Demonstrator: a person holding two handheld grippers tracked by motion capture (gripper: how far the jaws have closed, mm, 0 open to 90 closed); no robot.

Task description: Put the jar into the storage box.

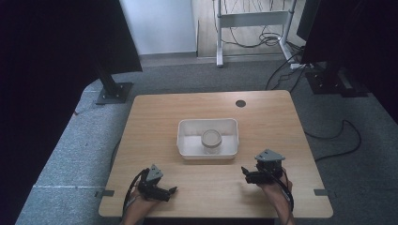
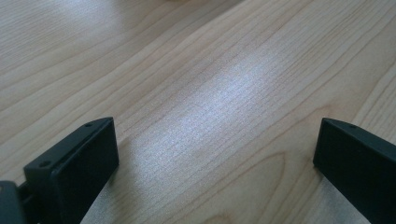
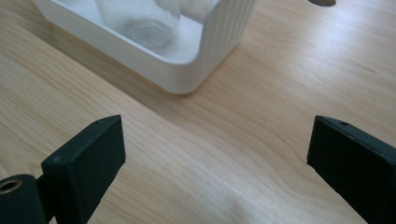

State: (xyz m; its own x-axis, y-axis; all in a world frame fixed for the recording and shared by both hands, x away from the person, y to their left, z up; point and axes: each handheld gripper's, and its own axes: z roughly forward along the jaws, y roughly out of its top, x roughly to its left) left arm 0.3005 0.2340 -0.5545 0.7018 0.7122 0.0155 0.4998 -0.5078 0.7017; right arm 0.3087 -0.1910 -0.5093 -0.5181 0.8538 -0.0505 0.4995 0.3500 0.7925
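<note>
Two grippers rested low over the near edge of the wooden tabletop [image 1: 155,117], one in each of the person's hands. The left gripper [image 1: 171,191] sat at the near left, its fingers [image 2: 79,163] spread wide apart with bare wood grain between them and nothing held. The right gripper [image 1: 244,171] sat at the near right, its fingers [image 3: 88,158] likewise spread wide apart and empty, with bare tabletop between them.

A white tray [image 1: 185,151] stood near the middle of the tabletop, ahead of both pairs of fingers and clear of them. Seen from the right gripper, a rounded, ribbed corner of the tray [image 3: 219,42] lay ahead of the fingers and slightly toward the left finger, apart from both fingertips. A clear glass jar [image 1: 211,139] stood upright inside the tray, toward its near wall, roughly midway along its length. Seen from the right gripper, the jar [image 3: 140,18] stood beyond the tray wall, farther from the fingers than the tray corner. The jar was untouched by either gripper.

A small dark round hole [image 1: 241,103] lay in the tabletop beyond the tray, farther from the fingers than the tray itself. Each gripper carried a grey three-cornered plate on top, and a cable trailed back from it along the forearm.
</note>
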